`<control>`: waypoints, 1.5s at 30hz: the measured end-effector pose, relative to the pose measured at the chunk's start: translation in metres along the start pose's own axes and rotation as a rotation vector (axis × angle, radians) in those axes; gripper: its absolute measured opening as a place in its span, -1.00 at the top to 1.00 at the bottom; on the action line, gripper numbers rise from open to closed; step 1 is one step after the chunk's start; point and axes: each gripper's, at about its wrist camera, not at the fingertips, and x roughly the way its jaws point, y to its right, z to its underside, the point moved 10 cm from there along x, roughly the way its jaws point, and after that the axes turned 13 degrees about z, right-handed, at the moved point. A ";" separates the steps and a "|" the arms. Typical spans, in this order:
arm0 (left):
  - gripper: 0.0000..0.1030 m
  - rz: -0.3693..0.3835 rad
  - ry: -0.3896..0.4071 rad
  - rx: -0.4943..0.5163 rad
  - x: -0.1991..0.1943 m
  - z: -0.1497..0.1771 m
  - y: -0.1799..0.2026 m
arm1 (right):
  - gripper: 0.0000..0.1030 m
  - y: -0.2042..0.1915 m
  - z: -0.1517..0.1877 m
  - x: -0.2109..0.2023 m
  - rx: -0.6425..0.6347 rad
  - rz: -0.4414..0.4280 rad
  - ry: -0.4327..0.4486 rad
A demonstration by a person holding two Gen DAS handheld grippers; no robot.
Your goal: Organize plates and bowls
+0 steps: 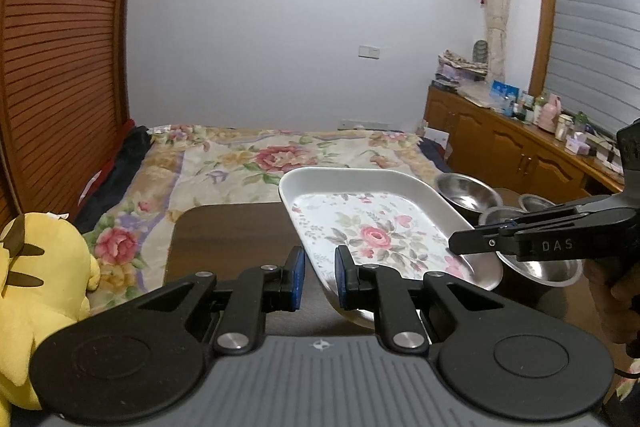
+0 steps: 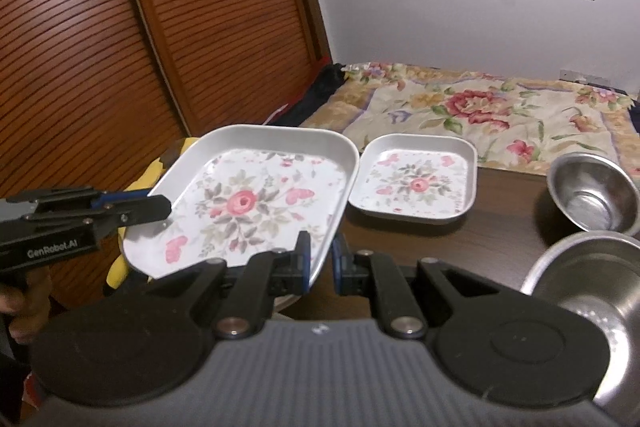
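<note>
A large white floral plate [image 1: 372,227] is lifted and tilted above the dark table [image 1: 232,231]. My left gripper [image 1: 319,277] is shut on its near rim. My right gripper [image 2: 320,259] is shut on the opposite rim of the same plate [image 2: 256,195]. The right gripper also shows in the left wrist view [image 1: 472,247]; the left gripper shows in the right wrist view [image 2: 156,209]. A smaller floral plate [image 2: 416,183] lies flat on the table [image 2: 508,223]. Steel bowls [image 2: 592,191] [image 2: 588,275] stand at the right.
A bed with a floral cover [image 1: 260,155] lies behind the table. A yellow plush toy [image 1: 36,267] sits at the left. A slatted wooden door [image 2: 120,39] stands at the left. A wooden cabinet [image 1: 508,143] with clutter runs along the right wall.
</note>
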 end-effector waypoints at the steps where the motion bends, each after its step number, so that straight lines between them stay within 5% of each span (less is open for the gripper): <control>1: 0.65 0.004 -0.002 0.004 0.000 0.001 0.003 | 0.76 0.001 0.001 -0.002 0.000 0.003 0.001; 27: 0.65 0.018 -0.026 0.006 -0.018 0.031 0.029 | 0.76 0.012 0.040 -0.037 0.027 0.034 0.021; 45: 0.65 0.018 -0.133 -0.021 -0.004 0.095 0.032 | 0.75 0.012 0.092 -0.033 0.023 0.056 -0.026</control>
